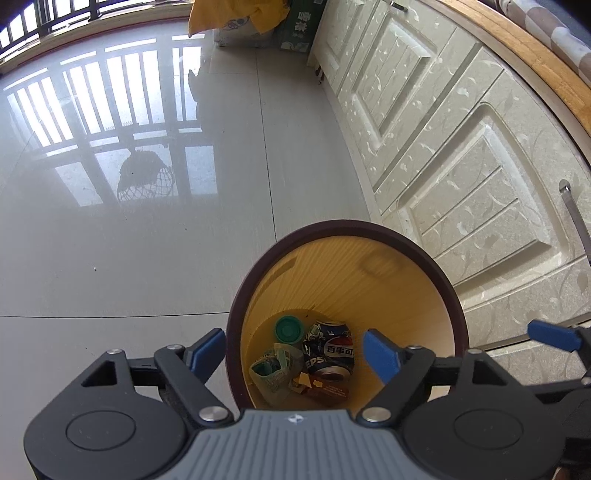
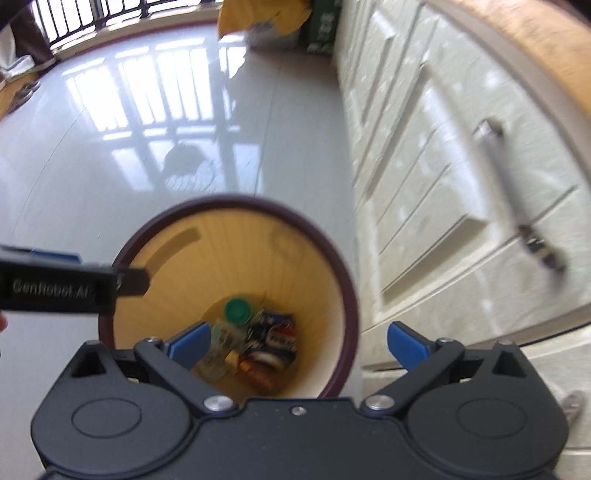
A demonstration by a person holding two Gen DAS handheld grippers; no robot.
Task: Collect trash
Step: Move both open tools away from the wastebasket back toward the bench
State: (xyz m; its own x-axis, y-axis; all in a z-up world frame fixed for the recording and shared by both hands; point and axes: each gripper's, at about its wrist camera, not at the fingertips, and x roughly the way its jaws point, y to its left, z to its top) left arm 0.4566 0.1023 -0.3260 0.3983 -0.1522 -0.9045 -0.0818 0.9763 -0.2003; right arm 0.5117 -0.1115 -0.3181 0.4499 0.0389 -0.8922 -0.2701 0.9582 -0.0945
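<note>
A round waste bin with a dark brown rim (image 1: 347, 223) (image 2: 236, 199) stands on the floor beside the cabinets. At its bottom lie a crushed Pepsi can (image 1: 328, 350) (image 2: 275, 332), a green lid (image 1: 289, 329) (image 2: 238, 312), a crumpled greenish wrapper (image 1: 273, 373) and a brown box (image 1: 328, 389). My left gripper (image 1: 295, 352) hangs open above the bin's mouth with nothing between its blue pads. My right gripper (image 2: 299, 343) is also above the bin, open wide and empty. The right wrist view is blurred; the left gripper's black body (image 2: 55, 290) shows at its left edge.
Cream cabinet doors (image 1: 461, 166) with a metal bar handle (image 2: 517, 199) run along the right, under a wooden counter edge (image 1: 535, 66). Glossy grey tile floor (image 1: 147, 240) spreads to the left. A yellow bag (image 1: 236, 14) and a green box (image 1: 299, 26) stand by the far window.
</note>
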